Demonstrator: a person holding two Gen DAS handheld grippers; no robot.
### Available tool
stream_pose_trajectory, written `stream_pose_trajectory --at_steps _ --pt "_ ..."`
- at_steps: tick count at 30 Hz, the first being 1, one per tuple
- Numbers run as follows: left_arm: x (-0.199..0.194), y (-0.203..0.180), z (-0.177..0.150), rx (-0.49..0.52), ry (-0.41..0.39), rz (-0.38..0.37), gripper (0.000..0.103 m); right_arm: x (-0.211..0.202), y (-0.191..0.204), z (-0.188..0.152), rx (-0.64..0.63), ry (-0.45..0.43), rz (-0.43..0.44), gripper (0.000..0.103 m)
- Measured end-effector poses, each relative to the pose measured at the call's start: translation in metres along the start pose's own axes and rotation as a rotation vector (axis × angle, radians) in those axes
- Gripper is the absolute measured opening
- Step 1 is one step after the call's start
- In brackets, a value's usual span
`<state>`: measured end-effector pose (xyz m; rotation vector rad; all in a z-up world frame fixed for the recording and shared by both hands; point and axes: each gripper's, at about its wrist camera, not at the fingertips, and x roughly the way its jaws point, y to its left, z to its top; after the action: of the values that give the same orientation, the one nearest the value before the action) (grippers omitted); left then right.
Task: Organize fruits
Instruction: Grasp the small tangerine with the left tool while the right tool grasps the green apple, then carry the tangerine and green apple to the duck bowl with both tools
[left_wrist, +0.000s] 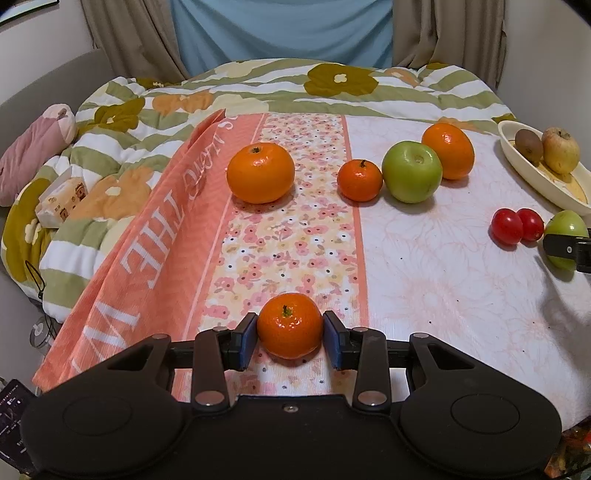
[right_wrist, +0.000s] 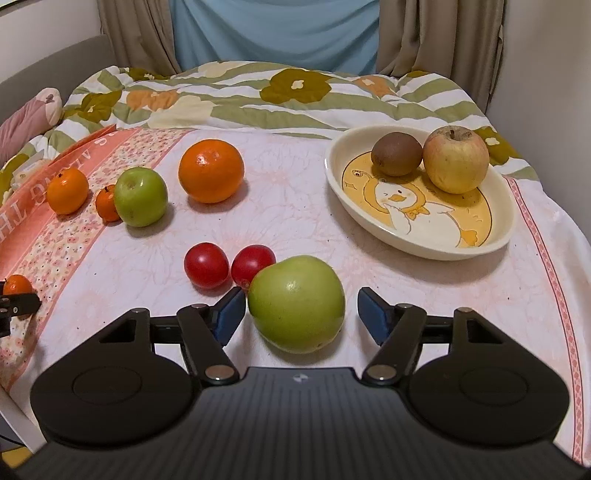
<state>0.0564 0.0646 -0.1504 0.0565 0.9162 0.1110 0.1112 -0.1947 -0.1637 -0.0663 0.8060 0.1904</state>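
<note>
at lower centre of each view: left gripper fingers clamp a small orange; right gripper fingers, half wide, flank a green apple untouching. squeeze its middle gently, then lift toward the dish.

A bed covered by a pink floral cloth carries loose fruit. On the cloth lie a large orange, a green apple, two small mandarins beside it, two red tomatoes touching each other, a bigger green apple near the front, another small mandarin, and a cream dish. A flowered quilt lies behind.
</note>
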Motion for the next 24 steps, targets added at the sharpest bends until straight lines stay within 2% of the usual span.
stream_pose_trajectory --at_steps 4,12,24 --pt "-0.002 0.0 0.0 0.0 -0.003 0.0 0.042 0.004 -0.003 0.001 0.006 0.011 0.029 0.072" --pt "-0.013 -0.007 0.005 0.011 -0.024 -0.006 0.042 -0.001 -0.006 0.0 0.039 0.009 0.048 0.071" --pt "-0.059 -0.042 0.04 0.041 -0.117 -0.06 0.041 -0.053 -0.03 0.023 0.058 -0.058 0.053 0.071"
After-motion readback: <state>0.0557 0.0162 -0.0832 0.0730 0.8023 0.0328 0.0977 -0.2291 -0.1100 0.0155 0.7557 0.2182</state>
